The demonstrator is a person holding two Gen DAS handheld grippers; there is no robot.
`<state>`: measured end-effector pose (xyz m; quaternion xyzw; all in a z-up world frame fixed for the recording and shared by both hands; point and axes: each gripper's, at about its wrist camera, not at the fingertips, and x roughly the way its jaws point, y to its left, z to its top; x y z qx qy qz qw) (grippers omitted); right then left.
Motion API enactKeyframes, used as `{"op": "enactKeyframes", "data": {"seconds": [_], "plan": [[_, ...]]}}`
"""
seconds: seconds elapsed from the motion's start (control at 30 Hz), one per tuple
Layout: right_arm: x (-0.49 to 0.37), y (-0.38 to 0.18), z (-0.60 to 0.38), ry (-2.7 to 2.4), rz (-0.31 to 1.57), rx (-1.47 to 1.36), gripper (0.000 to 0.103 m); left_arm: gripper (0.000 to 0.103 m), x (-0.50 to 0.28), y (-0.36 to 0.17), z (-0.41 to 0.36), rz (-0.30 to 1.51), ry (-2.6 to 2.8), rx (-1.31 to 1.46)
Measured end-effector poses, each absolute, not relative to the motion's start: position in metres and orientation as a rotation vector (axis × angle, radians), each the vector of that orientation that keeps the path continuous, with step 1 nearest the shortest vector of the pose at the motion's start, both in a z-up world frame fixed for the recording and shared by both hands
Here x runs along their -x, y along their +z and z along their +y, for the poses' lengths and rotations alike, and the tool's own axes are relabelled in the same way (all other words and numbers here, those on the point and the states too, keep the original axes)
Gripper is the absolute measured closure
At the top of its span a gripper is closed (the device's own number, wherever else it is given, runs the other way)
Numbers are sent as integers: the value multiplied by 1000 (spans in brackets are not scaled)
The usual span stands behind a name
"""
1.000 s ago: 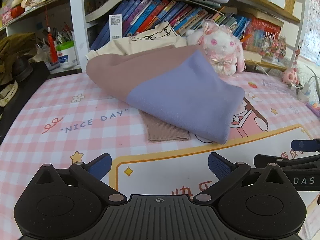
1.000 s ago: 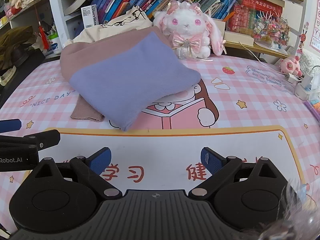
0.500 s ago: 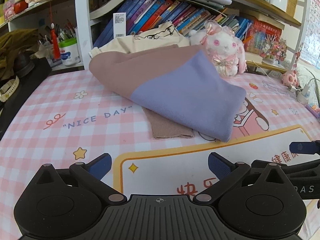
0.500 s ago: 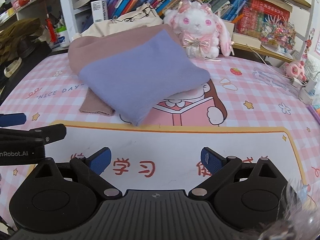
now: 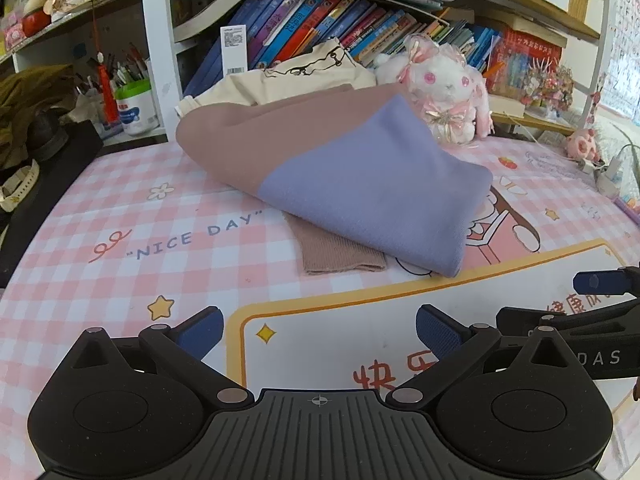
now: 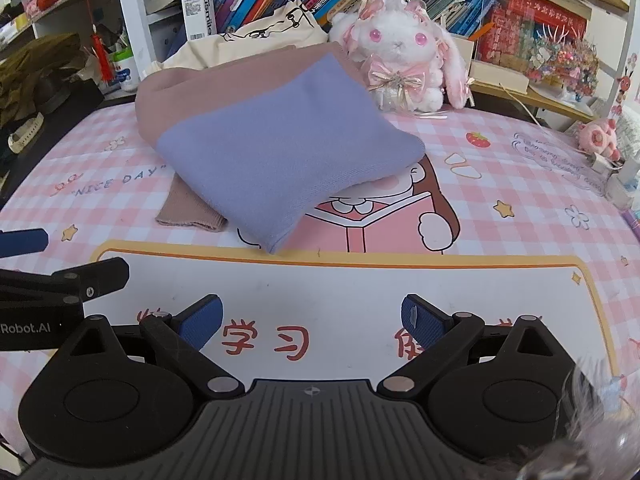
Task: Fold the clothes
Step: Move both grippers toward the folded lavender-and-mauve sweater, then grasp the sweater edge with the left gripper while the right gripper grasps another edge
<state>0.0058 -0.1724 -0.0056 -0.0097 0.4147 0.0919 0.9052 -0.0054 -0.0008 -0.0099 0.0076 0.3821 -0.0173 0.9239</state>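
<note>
A folded garment, dusty pink and lilac (image 5: 352, 176), lies on the pink checked mat, with a ribbed pink cuff (image 5: 340, 252) sticking out from under its near edge. It also shows in the right wrist view (image 6: 272, 152). My left gripper (image 5: 318, 328) is open and empty, hovering over the mat short of the garment. My right gripper (image 6: 312, 320) is open and empty, also short of the garment. Each gripper shows at the edge of the other's view: the right one (image 5: 592, 320) and the left one (image 6: 60, 280).
A cream garment (image 5: 288, 80) lies behind the folded one against a bookshelf (image 5: 320, 12). A white and pink plush rabbit (image 6: 404, 60) sits at the back. A small pink toy (image 6: 600, 140) and cables lie at the far right. Dark items (image 5: 32, 128) are at the left.
Both grippers have drawn slightly closer to the garment and shifted a little; the garment itself has not changed shape. Both stay open.
</note>
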Motion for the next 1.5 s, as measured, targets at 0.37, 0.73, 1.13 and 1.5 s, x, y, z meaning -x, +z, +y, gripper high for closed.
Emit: {"op": "enactKeyframes", "data": {"seconds": [0.37,0.73,1.13,1.5], "plan": [[-15,-13,-194,382,861,-29,8,1,5,-16,-25,858,86,-19],[-37,-21,-284,396,899,-175,8,0,-14,-8,-106,852,145,-99],[-81,-25,-350,388,915,-350,32,1,-66,-32,-171,784,168,-423],[-118,-24,-352,493,937,-518,25,90,-98,-17,-152,720,250,-308]]}}
